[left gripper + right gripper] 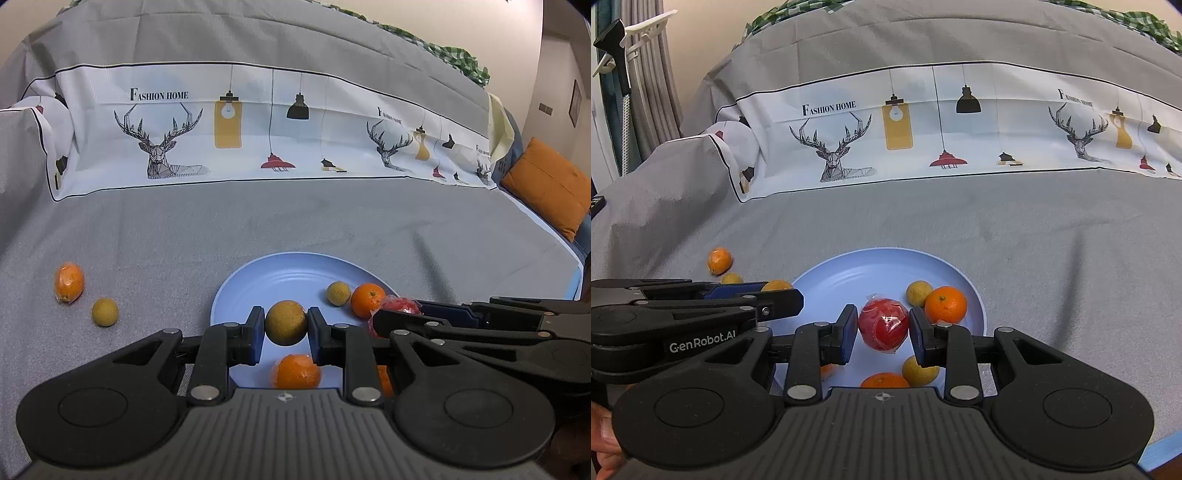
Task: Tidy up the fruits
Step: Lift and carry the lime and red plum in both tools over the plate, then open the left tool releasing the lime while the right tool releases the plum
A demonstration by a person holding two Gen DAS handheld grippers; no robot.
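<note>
The left hand-held gripper (286, 328) is clenched on a brownish-yellow fruit (286, 322), and the right hand-held gripper (883, 328) grasps a wrapped red fruit (883, 325); both hang above the blue plate (849, 273), likely so the fruit drops in among those already there. An orange (69, 282) and a small yellow fruit (105, 312) lie on the grey cloth (295, 221) left of the plate, not yet gathered.

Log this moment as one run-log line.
left gripper: shut on brown-yellow fruit above blue plate | right gripper: shut on wrapped red fruit above plate | still on cloth: orange, yellow fruit
</note>
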